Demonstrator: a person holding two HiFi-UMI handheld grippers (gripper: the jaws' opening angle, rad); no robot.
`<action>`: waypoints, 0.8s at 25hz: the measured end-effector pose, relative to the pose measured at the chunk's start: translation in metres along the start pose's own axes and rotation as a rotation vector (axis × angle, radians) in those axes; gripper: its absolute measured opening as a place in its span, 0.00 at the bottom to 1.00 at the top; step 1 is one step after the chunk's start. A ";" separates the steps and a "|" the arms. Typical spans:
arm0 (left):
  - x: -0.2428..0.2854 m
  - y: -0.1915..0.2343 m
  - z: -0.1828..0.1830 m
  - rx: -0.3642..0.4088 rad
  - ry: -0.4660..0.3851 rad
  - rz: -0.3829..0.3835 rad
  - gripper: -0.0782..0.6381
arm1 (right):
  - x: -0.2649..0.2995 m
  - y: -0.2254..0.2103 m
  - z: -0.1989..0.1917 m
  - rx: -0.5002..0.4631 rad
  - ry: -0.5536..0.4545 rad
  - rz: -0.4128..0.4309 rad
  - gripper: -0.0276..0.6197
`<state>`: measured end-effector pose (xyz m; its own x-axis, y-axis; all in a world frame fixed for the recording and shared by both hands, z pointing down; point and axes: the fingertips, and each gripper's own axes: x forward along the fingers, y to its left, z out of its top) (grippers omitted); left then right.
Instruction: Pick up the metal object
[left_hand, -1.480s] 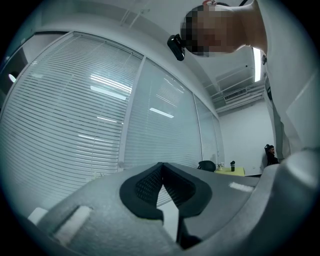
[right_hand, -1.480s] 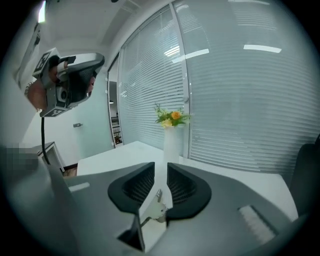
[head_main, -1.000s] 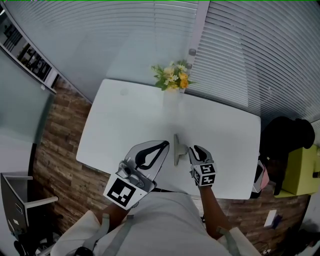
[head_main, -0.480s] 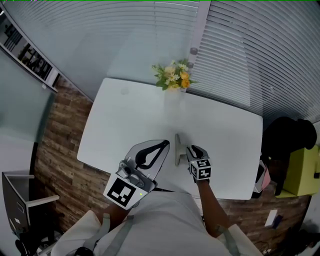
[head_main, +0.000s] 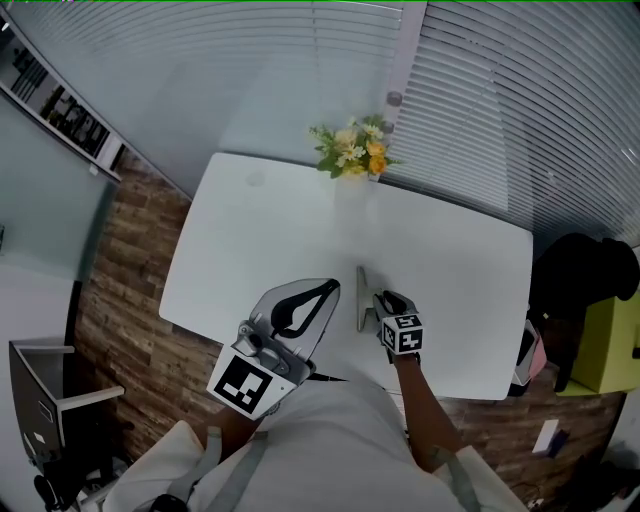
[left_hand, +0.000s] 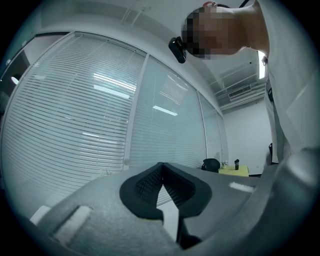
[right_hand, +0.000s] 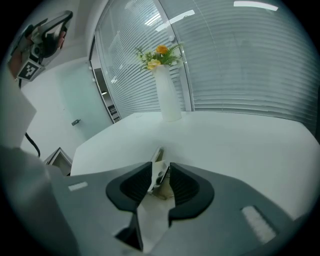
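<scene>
The metal object (head_main: 362, 297) is a slim grey clip that stands on edge on the white table (head_main: 260, 240) near its front edge. My right gripper (head_main: 379, 302) sits just right of it in the head view. In the right gripper view the metal object (right_hand: 157, 156) pokes up between the two dark pads (right_hand: 131, 186) of the right gripper (right_hand: 161, 173). Those jaws are opening, and I see no clear pinch on the object. My left gripper (head_main: 328, 289) hangs above the table edge, tips together, and the left gripper (left_hand: 161, 168) holds nothing.
A white vase of yellow and orange flowers (head_main: 352, 158) stands at the table's far edge, also in the right gripper view as the vase (right_hand: 166, 97). Window blinds (head_main: 500, 110) run behind it. A dark chair (head_main: 580, 280) and a yellow-green cabinet (head_main: 612, 345) stand to the right.
My right gripper has slid forward and left, closing the gap to the metal object until it sits at the jaws. The left gripper has stayed put.
</scene>
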<state>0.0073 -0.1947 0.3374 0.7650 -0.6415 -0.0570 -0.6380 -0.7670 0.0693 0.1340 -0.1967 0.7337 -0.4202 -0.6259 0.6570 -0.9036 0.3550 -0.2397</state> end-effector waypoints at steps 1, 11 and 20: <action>0.000 0.001 0.000 -0.001 0.002 0.001 0.11 | 0.001 0.000 -0.001 0.004 0.001 0.001 0.22; -0.004 0.001 0.001 -0.003 -0.003 0.007 0.11 | 0.011 0.003 -0.009 0.065 -0.002 0.030 0.22; -0.007 -0.002 0.003 0.002 -0.004 0.004 0.11 | 0.009 0.010 -0.001 0.107 -0.036 0.082 0.14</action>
<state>0.0030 -0.1893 0.3348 0.7621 -0.6446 -0.0606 -0.6412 -0.7644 0.0678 0.1210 -0.1977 0.7380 -0.4937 -0.6231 0.6066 -0.8691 0.3307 -0.3677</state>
